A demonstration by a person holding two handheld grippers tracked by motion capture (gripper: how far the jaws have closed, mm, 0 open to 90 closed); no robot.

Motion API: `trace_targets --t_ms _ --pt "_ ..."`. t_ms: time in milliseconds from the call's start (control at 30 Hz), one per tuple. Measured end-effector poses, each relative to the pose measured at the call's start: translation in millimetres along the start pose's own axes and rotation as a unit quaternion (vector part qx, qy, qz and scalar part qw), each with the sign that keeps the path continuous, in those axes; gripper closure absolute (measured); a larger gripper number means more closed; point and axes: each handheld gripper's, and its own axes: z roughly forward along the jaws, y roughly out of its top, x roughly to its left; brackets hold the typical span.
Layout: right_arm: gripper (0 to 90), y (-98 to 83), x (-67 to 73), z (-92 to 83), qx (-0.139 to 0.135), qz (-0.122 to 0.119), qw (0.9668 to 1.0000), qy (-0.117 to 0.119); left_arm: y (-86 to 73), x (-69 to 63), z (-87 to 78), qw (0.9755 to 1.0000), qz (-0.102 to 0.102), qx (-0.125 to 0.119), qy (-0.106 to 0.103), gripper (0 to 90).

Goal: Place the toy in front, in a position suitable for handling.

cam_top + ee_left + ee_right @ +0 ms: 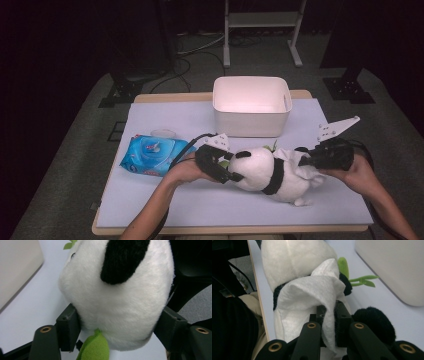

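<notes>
A black-and-white panda plush (262,167) lies on the lilac table cover, head toward the left. My left gripper (232,167) reaches in from the left. In the left gripper view its pads (68,326) press both sides of the plush's white head (117,302), so it is shut on it. My right gripper (305,162) comes from the right and is shut on a white wipe (309,295). That wipe drapes over the plush's body (292,260). A green felt leaf (343,266) sticks out by the plush.
A white bin (250,122) stands behind the plush at the table's back. A blue pack of wet wipes (152,155) lies to the left, close to my left hand. The lilac cover (200,200) runs to the near wooden edge.
</notes>
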Motion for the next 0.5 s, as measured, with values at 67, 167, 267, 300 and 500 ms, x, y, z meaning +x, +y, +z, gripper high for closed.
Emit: trace_targets --t_ms 67,167,267,300,500 --pt "83.6 4.5 1.4 -0.2 -0.002 -0.006 1.0 -0.001 3.4 -1.7 -2.5 1.0 0.003 0.0 0.005 31.2" --pt "83.5 12.5 4.5 1.6 -0.005 -0.015 0.9999 0.002 9.2 -3.4 -6.1 0.9999 0.014 0.0 0.009 31.8" --pt "83.5 21.7 9.4 5.9 -0.006 -0.026 0.9996 0.009 14.8 -5.6 -8.1 0.9998 0.016 0.0 0.013 32.5" --pt "83.4 24.4 11.0 7.7 -0.005 -0.03 0.9995 0.01 15.9 -6.2 -8.2 0.9998 0.016 0.001 0.013 32.7" --pt "83.1 36.2 17.8 16.0 -0.002 -0.044 0.9989 0.017 22.7 -8.3 -16.2 0.9996 0.018 0.003 0.022 34.3"
